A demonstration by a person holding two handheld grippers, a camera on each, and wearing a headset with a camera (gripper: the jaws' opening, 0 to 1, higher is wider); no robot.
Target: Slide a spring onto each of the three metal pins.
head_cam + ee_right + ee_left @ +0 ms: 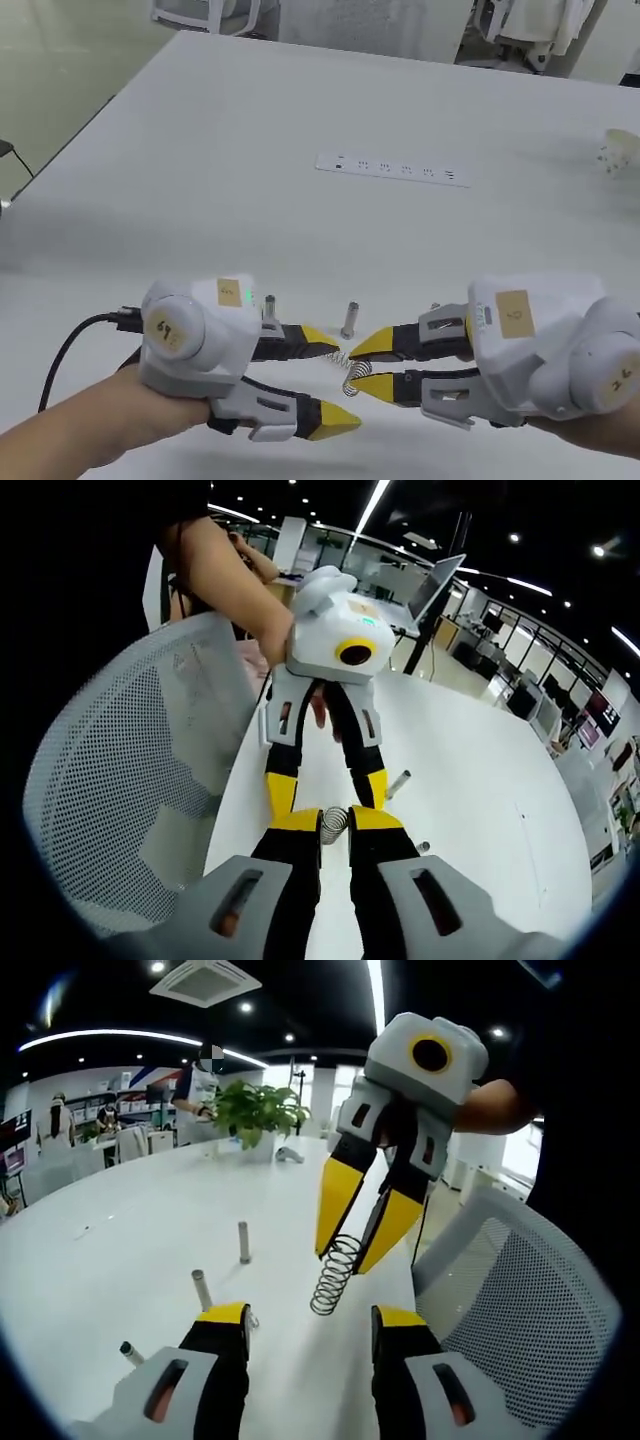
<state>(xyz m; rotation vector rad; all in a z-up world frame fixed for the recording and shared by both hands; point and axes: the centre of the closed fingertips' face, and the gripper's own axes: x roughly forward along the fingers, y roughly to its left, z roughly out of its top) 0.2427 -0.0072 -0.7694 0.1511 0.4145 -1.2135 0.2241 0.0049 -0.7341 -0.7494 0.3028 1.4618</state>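
Note:
A small steel spring [349,372] hangs pinched between the yellow tips of my right gripper [362,367], which is shut on it just above the white table [300,220]. In the right gripper view the spring [334,830] sits between that gripper's [336,820] own tips. My left gripper [330,383] faces it from the left, open, its tips either side of the spring's [335,1275] lower end without touching. Three short metal pins stand upright on the table: one [243,1242] beyond the spring, one [202,1288] nearer, one [130,1352] at the left. Two pins [350,318] [269,305] stand just behind the grippers.
A white power strip [392,168] lies mid-table, and a small pale object [620,152] sits at the far right. A black cable [70,345] trails from the left gripper. A white mesh chair [510,1290] stands at the near table edge. A potted plant [255,1110] stands far off.

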